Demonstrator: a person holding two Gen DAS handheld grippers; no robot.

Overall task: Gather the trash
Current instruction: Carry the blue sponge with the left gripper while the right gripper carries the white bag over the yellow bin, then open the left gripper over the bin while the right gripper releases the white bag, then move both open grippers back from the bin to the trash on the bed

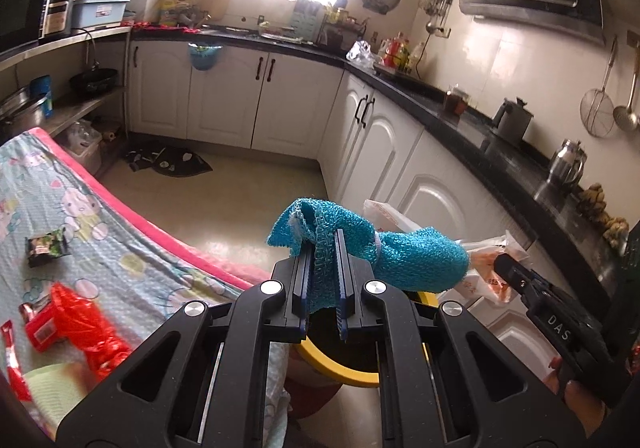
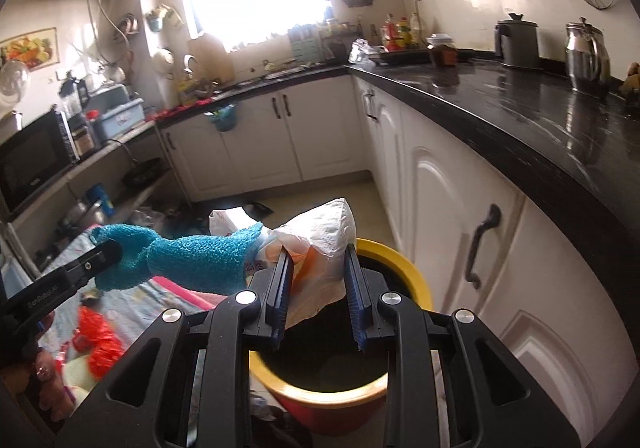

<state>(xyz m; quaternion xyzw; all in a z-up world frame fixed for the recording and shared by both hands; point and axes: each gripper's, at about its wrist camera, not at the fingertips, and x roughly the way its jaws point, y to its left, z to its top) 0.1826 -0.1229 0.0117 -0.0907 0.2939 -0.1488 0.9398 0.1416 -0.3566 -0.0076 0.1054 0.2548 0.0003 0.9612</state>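
Observation:
In the left wrist view my left gripper (image 1: 323,248) is shut on a teal knitted cloth (image 1: 416,256), which droops out to the right past the fingers. Under it stands a bin with a yellow rim (image 1: 340,370). My right gripper (image 1: 504,262) comes in from the right, holding a white and orange plastic bag (image 1: 390,215). In the right wrist view the right gripper (image 2: 318,252) is shut on that crumpled bag (image 2: 324,228), directly above the bin's dark opening and yellow rim (image 2: 404,264). The teal cloth (image 2: 192,256) and left gripper (image 2: 108,252) hang just left of the bag.
A table with a cartoon-print cloth (image 1: 120,224) lies to the left, bearing a red plastic bag (image 1: 88,320), a dark green wrapper (image 1: 46,246) and small red packets. White cabinets (image 2: 440,207) under a black countertop (image 2: 500,107) run close along the right. A dark mat (image 1: 172,161) lies on the floor.

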